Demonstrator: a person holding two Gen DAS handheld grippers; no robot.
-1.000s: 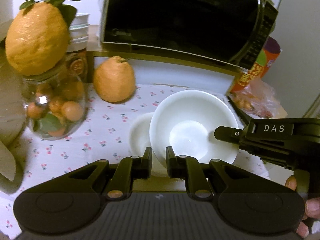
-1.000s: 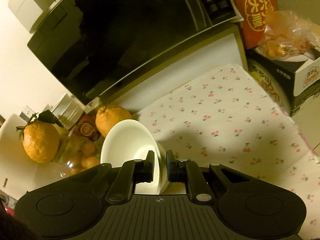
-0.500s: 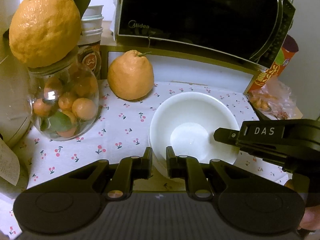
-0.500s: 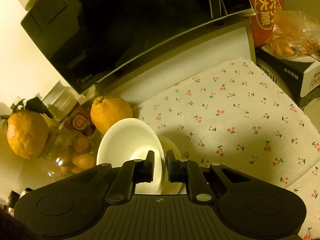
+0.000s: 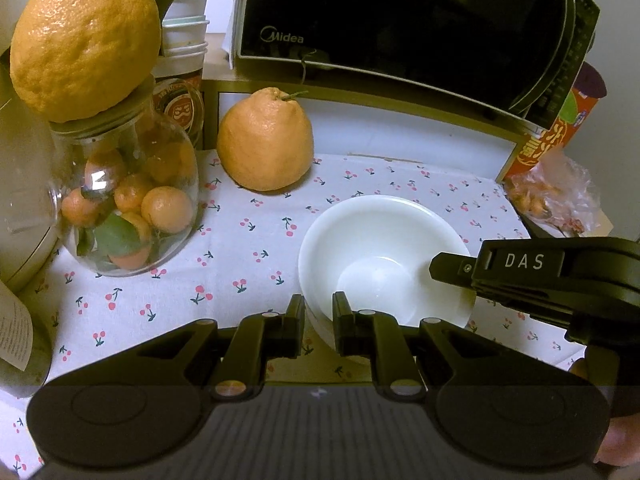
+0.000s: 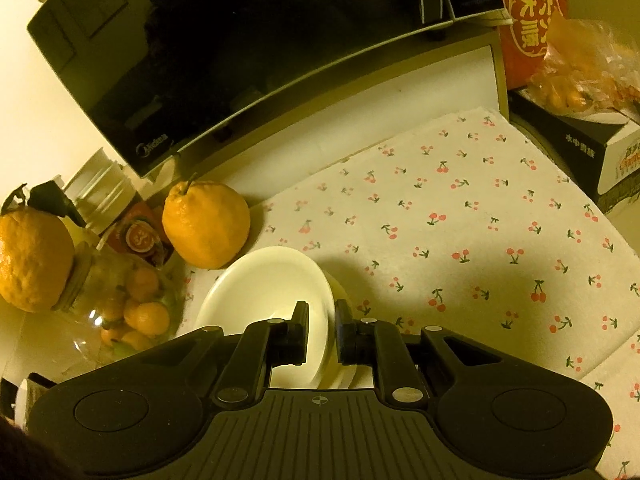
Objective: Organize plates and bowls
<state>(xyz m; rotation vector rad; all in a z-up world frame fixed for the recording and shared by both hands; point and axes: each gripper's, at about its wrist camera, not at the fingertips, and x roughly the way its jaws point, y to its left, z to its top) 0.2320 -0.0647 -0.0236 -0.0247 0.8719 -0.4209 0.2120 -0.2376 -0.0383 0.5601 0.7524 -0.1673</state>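
Both grippers are clamped on the rim of the same white bowl point(image 5: 384, 264): the left gripper point(image 5: 318, 326) pinches the near-left edge, the right gripper point(image 6: 322, 330) the opposite side, its arm reaching across the bowl in the left view. In the right view a second white piece point(image 6: 340, 372) shows just under the bowl, so the step in hand looks like seating the bowl onto a stack on the cherry-print cloth point(image 5: 256, 240) covering the counter.

To do it well, the bowl should be kept level between the two grips, settled until its foot rests squarely, and only then let go, one side after the other, with each gripper drawn straight outward so no pad drags the rim.

Room is mixed. To the left stand a glass jar point(image 5: 128, 200) of small oranges with a large citrus point(image 5: 84, 36) balanced on its lid; a knock there could topple it. Another citrus point(image 5: 264, 140) sits behind, under the microwave point(image 5: 400, 28). To the right, the cloth lies bare up to a box point(image 6: 580, 148) and a bag point(image 6: 584, 76), the safer way out.
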